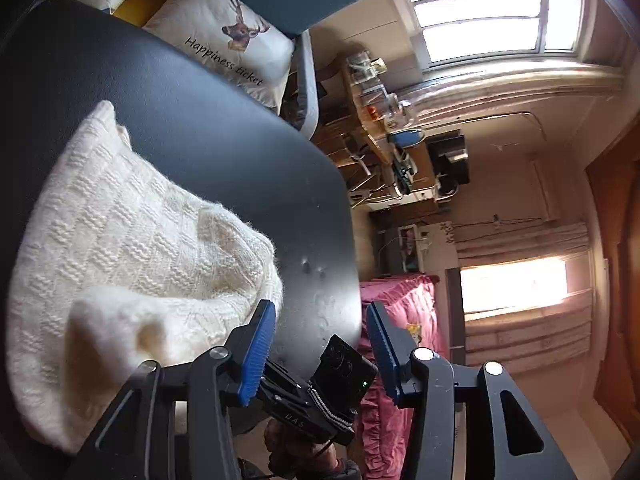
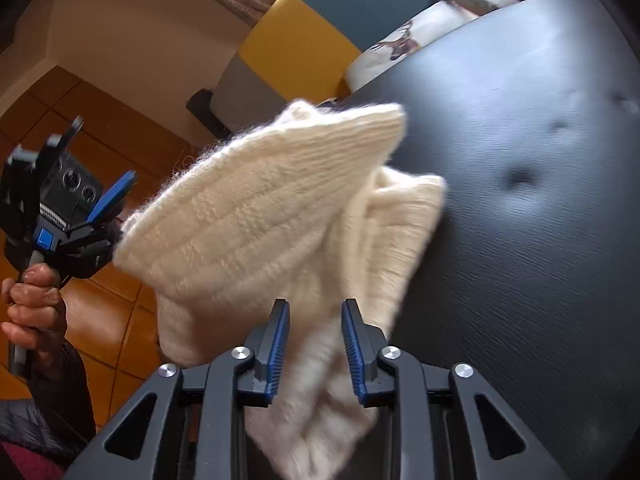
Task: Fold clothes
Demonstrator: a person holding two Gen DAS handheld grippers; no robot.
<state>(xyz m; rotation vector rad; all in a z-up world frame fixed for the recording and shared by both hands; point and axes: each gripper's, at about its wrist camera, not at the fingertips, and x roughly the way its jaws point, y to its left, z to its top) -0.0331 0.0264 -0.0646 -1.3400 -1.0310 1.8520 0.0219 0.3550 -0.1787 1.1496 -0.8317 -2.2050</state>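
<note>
On the black table (image 1: 208, 152) a cream knitted sweater (image 1: 120, 248) is seen lying in loose folds, its near edge hanging over the table's rim in the left wrist view. The left tongs (image 1: 322, 344) are seen spread, with nothing between the blue pads (image 1: 260, 344); the sweater lies just beside the left-hand pad, and whether it is touched there cannot be told. Through the gap between those tongs the other tool's camera housing is seen, with the hand that holds it below.

In the right wrist view the right tongs (image 2: 316, 340) are held partly apart with a fold of the sweater (image 2: 272, 216) between the pads (image 2: 280, 344). The knit fills the gap, but whether it is actually pinched cannot be told, as the cloth is blurred there. A ribbed part of the sweater is lifted above the table (image 2: 520, 200) and stretches toward the left of the picture.

At the left edge of that view the left tongs (image 2: 86, 160) are seen from the front, spread and empty, gripped by a hand (image 2: 34, 304) in a dark sleeve. Beyond the table a cushion with a deer print (image 1: 228, 48) is seen against a blue and yellow sofa back (image 2: 320, 28).
</note>
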